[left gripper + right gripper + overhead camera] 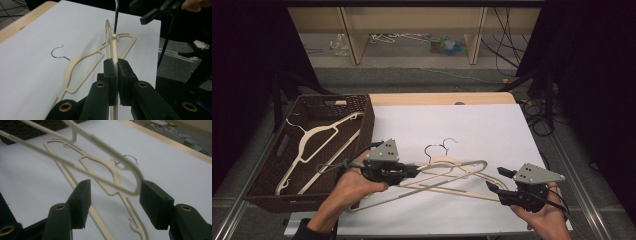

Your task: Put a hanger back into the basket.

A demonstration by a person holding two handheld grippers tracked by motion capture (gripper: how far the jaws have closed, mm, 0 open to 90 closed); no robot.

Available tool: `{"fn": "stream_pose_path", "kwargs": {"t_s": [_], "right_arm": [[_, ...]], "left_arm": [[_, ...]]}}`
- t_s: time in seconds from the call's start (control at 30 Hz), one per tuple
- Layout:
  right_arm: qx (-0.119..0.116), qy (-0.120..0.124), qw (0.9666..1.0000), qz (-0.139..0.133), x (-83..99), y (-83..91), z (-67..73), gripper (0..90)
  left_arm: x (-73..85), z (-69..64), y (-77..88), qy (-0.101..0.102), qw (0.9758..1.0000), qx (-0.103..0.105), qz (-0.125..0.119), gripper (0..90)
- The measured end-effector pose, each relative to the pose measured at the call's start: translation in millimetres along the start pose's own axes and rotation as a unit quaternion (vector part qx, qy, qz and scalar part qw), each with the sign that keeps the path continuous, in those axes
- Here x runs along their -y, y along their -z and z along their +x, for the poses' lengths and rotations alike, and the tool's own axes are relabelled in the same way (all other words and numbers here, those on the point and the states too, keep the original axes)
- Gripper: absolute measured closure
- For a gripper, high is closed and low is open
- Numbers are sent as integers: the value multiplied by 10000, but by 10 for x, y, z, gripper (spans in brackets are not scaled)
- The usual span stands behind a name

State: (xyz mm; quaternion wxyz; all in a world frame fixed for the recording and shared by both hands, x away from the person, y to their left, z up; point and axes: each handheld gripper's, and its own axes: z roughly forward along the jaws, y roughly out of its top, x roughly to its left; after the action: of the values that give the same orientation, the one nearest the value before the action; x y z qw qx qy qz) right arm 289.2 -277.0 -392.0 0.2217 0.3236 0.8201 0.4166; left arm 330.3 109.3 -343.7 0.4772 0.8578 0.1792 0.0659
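No legible text or labels.

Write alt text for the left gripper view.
The left gripper's two black jaws are shut on a cream hanger held edge-on above a white tabletop. A second cream hanger with a metal hook lies flat beyond.

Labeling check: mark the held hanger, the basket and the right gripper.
held hanger (113,50): left gripper view, on the cream bar just beyond the shut jaws.
basket (359,102): high view, on the woven back rim.
right gripper (497,180): high view, between its open black jaws.
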Motion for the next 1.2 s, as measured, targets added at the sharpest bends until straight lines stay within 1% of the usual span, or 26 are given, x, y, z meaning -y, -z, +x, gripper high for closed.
{"fn": "stream_pose_path", "kwargs": {"t_s": [0.1,0.13,0.17,0.23,0.27,0.3,0.33,0.4,0.43,0.47,0.5,0.53,0.57,0.6,0.67,0.7,0.73,0.77,0.87,0.9,0.93,1.0,1.07,1.1,1.13,1.2], "right_arm": [[-15,17,10000,61,19,-18,2,435],[-53,-13,9999,89,22,-25,9,434],[-53,-12,9999,105,27,-31,12,433],[-89,-8,9999,126,38,-42,14,432],[-102,-32,9998,154,43,-47,18,431],[-62,8,9999,138,50,-59,16,430],[-83,7,9998,157,57,-71,18,429],[-124,18,9997,200,70,-96,23,428],[-144,22,9997,221,73,-107,27,428],[-138,10,9996,236,75,-117,38,428],[-157,23,9996,237,75,-123,41,427],[-176,33,9995,257,76,-126,47,427],[-181,20,9995,261,76,-129,52,426],[-184,26,9995,263,76,-132,53,425],[-195,26,9994,275,77,-135,54,425],[-195,7,9994,276,78,-135,56,425],[-183,42,9994,276,81,-140,52,425],[-186,26,9994,283,81,-142,53,425],[-211,51,9993,289,85,-149,55,425],[-208,50,9993,292,85,-149,56,424],[-217,56,9993,294,84,-149,56,424],[-220,49,9993,293,85,-152,56,423],[-230,35,9993,305,88,-158,54,423],[-231,37,9993,306,90,-159,54,423],[-240,29,9992,307,91,-158,54,423],[-232,55,9993,297,90,-158,46,423]], "left_arm": [[-25,28,158,125,9996,-120,-219,862],[-31,38,217,168,9993,-172,-298,861],[-39,56,281,166,9990,-215,-364,861],[-42,92,414,247,9976,-336,-545,861],[-44,107,484,307,9968,-402,-623,861],[-47,126,553,338,9957,-465,-721,861],[-52,142,626,368,9948,-512,-795,861],[-57,178,781,429,9922,-620,-995,861],[-53,197,884,525,9901,-677,-1113,861],[-50,211,946,560,9890,-711,-1167,861],[-45,242,1049,605,9875,-792,-1217,862],[-40,271,1131,603,9862,-904,-1249,861],[-35,300,1209,616,9853,-988,-1249,861],[-32,324,1287,587,9840,-1153,-1224,861],[-25,361,1411,563,9820,-1379,-1162,861],[-18,385,1478,569,9801,-1516,-1145,861],[-9,423,1543,550,9781,-1634,-1166,861],[5,465,1607,562,9769,-1721,-1138,861],[72,615,1775,576,9707,-2062,-1090,861],[113,683,1840,588,9677,-2213,-1057,861],[145,703,1874,746,9653,-2284,-1021,861],[227,806,1954,763,9619,-2435,-986,861],[324,919,2020,762,9599,-2517,-971,861],[375,976,2048,831,9585,-2550,-967,861],[441,1035,2068,942,9575,-2555,-948,861],[534,1127,2095,908,9561,-2644,-877,861]]}}
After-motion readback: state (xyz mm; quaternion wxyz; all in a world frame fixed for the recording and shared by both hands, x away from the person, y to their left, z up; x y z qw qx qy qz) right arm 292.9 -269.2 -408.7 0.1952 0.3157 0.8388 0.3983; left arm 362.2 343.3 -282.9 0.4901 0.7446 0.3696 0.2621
